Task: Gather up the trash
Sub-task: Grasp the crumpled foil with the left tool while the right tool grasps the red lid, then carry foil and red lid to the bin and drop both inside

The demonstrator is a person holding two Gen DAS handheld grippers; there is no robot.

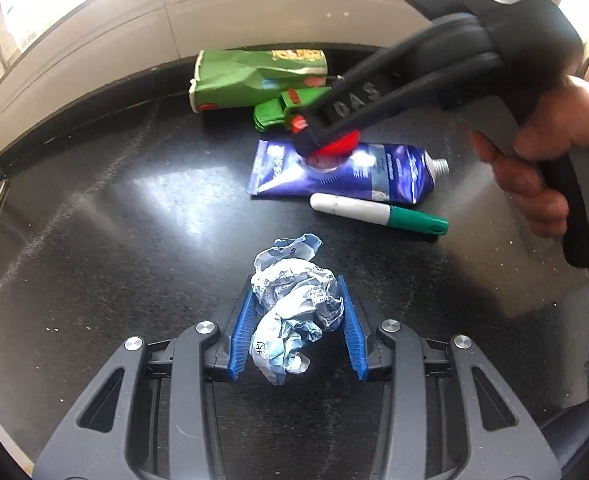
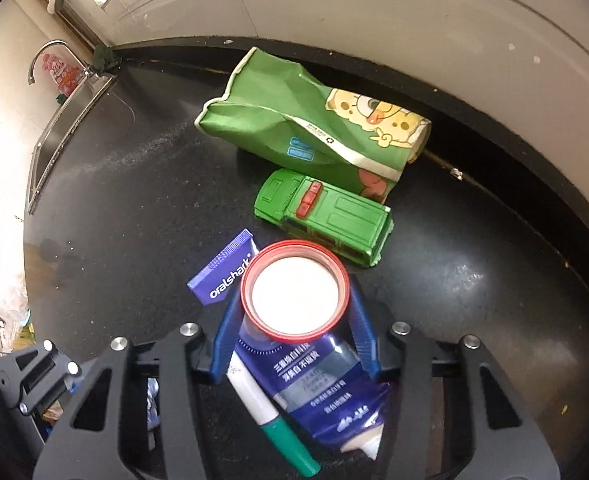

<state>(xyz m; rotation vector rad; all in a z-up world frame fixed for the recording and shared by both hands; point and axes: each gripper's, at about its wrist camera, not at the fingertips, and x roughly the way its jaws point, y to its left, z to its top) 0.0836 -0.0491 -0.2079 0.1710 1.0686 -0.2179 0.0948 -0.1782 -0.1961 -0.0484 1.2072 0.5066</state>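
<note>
A crumpled white-and-blue wrapper lies on the black counter between the blue pads of my left gripper, which is shut on it. In the right wrist view, a red lid with a white inside sits between the fingers of my right gripper. The pads touch its rim, and it hovers over a blue toothpaste tube. The left wrist view shows the right gripper tipped down onto that tube, with a person's hand on its handle.
A white marker with a green cap lies beside the tube. Behind it are a green toy car and a crushed green carton, close to the white wall. A steel sink with a tap is at the far left.
</note>
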